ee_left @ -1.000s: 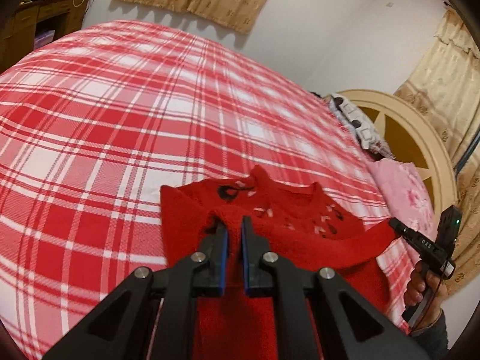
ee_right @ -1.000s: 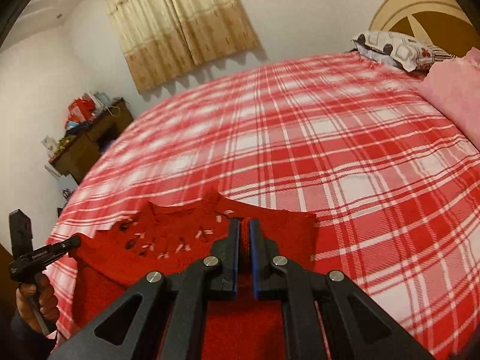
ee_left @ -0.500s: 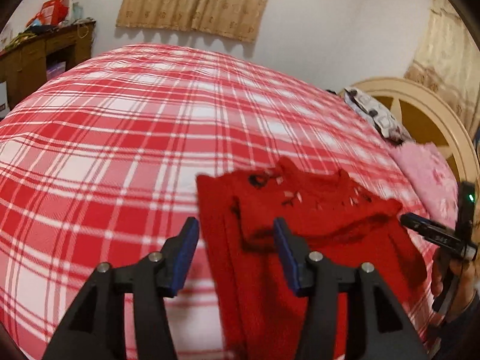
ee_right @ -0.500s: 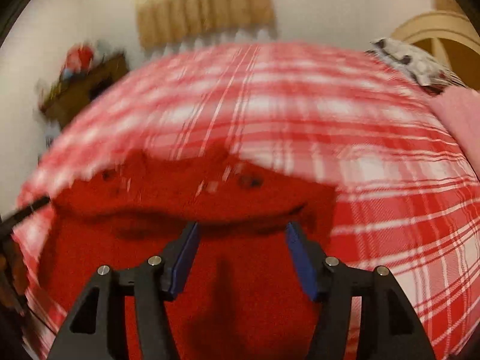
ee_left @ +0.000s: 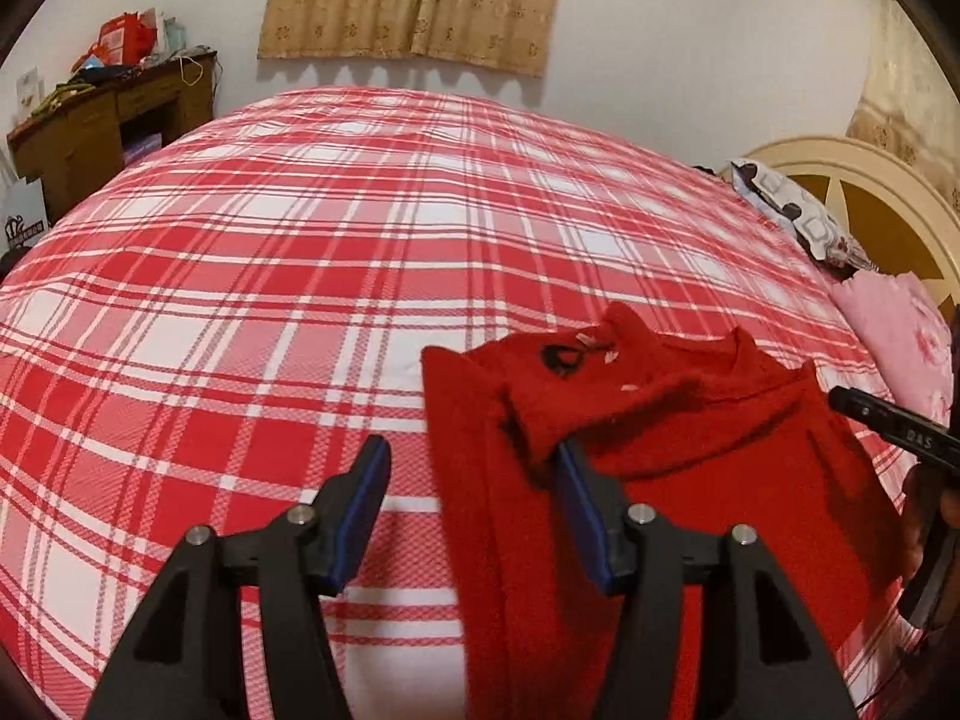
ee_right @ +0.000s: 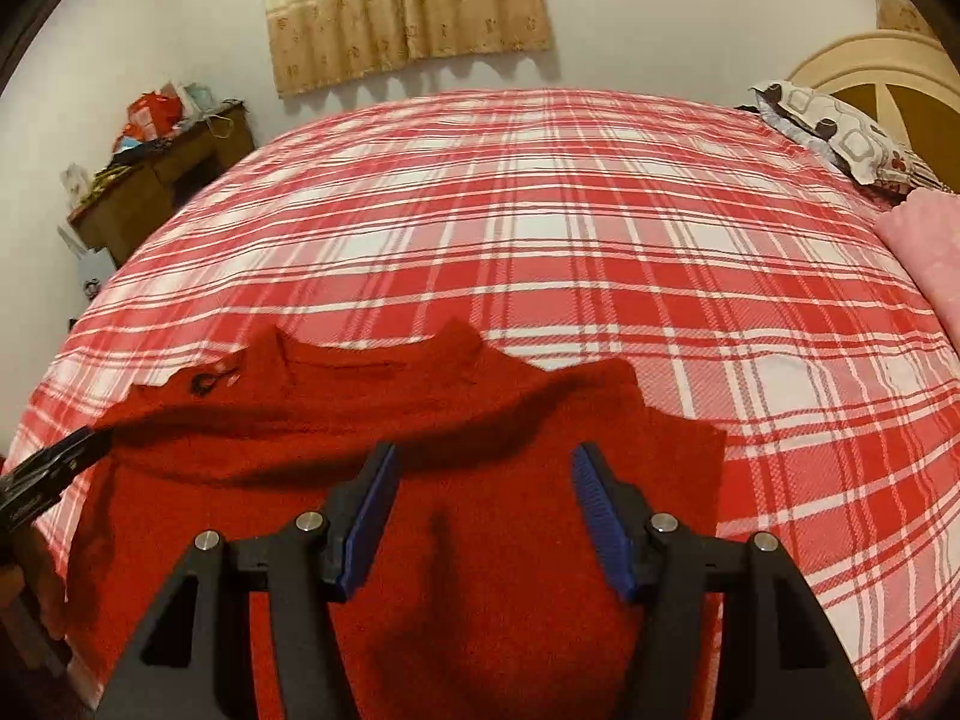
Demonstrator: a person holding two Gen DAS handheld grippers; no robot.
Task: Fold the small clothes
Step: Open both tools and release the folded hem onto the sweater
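Note:
A small red knit sweater [ee_left: 678, 468] lies on the red and white plaid bed [ee_left: 300, 276], with both sleeves folded across its chest and the collar at the far side. My left gripper [ee_left: 471, 462] is open and empty over the sweater's left edge. My right gripper [ee_right: 483, 468] is open and empty above the sweater [ee_right: 480, 540], just below the folded sleeves. The right gripper's tip shows at the right edge of the left wrist view [ee_left: 888, 426]. The left gripper's tip shows at the left edge of the right wrist view [ee_right: 54, 468].
A pink blanket [ee_left: 900, 336] and a patterned pillow [ee_left: 798, 216] lie by the cream headboard [ee_left: 870, 180] on the right. A cluttered wooden desk [ee_left: 102, 120] stands beyond the bed's far left corner. Curtains [ee_left: 414, 0] hang on the far wall.
Both grippers were shut on the sweater's sleeves one second ago. They have opened, let the sleeves drop onto the chest, and drawn back toward me.

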